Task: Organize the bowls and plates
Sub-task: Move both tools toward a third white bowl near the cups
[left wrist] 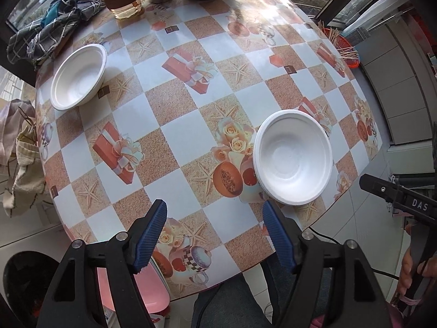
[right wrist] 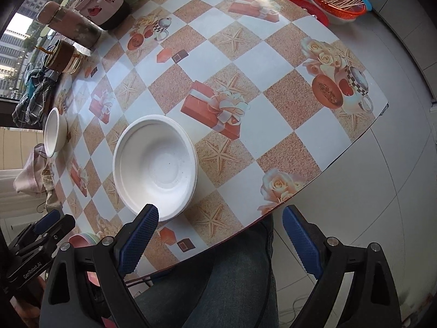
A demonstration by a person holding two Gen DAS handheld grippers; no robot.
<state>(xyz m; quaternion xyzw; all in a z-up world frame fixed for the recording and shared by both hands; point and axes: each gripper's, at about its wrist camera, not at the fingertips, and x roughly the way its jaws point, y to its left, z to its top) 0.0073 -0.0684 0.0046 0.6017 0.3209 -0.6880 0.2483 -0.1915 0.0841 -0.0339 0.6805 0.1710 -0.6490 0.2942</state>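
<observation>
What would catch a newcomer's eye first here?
The loud checkered tablecloth with printed gift boxes and roses. Next, two white bowls: the near bowl by the front edge, the far bowl at the left edge. Both open grippers, left gripper and right gripper, hold nothing.

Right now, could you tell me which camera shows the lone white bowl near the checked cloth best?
The left wrist view: the lone bowl shows its whole inside there. The right wrist view catches it small and edge-on at the far left.
</observation>
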